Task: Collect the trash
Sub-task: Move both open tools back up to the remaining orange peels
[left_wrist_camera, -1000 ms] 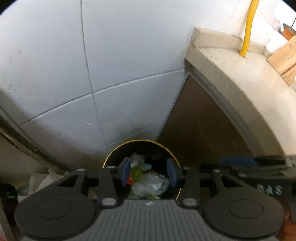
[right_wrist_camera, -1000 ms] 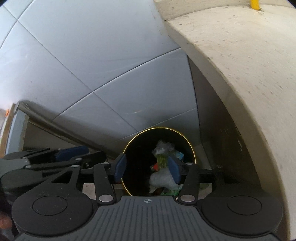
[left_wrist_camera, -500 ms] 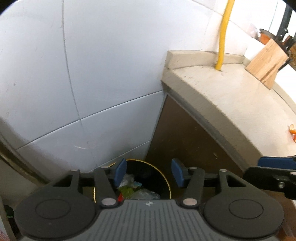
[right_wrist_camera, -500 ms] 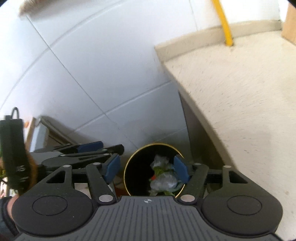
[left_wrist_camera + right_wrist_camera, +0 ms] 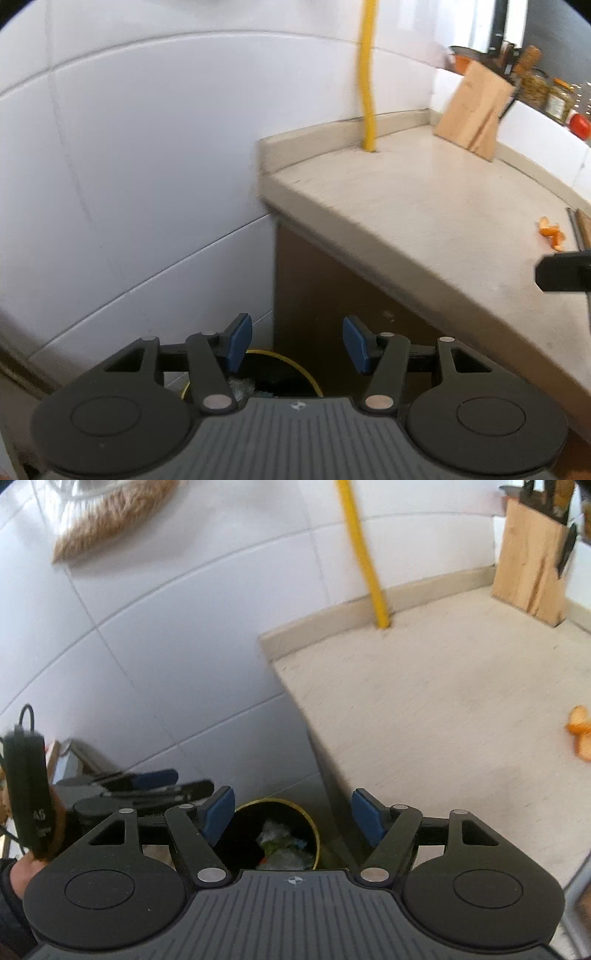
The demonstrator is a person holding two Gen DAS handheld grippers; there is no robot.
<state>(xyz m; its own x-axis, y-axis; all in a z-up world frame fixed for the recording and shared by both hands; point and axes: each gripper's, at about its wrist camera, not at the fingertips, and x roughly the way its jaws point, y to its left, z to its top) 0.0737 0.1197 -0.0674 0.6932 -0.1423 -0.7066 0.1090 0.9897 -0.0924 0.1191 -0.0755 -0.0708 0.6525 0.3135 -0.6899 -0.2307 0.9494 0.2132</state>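
A black trash bin [image 5: 251, 830] with a yellow rim stands on the floor between the tiled wall and the counter, with crumpled plastic and wrappers [image 5: 277, 834] inside. My right gripper [image 5: 293, 818] hovers well above it, its jaws opening with nothing between them. My left gripper [image 5: 297, 345] is open and empty too, above the bin [image 5: 284, 373], which is mostly hidden behind its body. Orange peel [image 5: 580, 731] lies on the beige counter [image 5: 443, 709], also visible as peel [image 5: 550, 232] in the left wrist view. One finger [image 5: 561, 271] of my right gripper shows at the right edge.
A yellow pipe [image 5: 365, 554] rises from the counter's back corner. A wooden knife block [image 5: 532, 554] stands at the far right, with jars [image 5: 554, 99] on a ledge beyond it. A broom head [image 5: 110, 513] hangs on the white tiles. A hand [image 5: 22, 871] holds the left gripper.
Both grippers have risen away from the bin, which has shrunk and slid low in both views. The counter top and orange peel came into sight. Both pairs of jaws stand wider.
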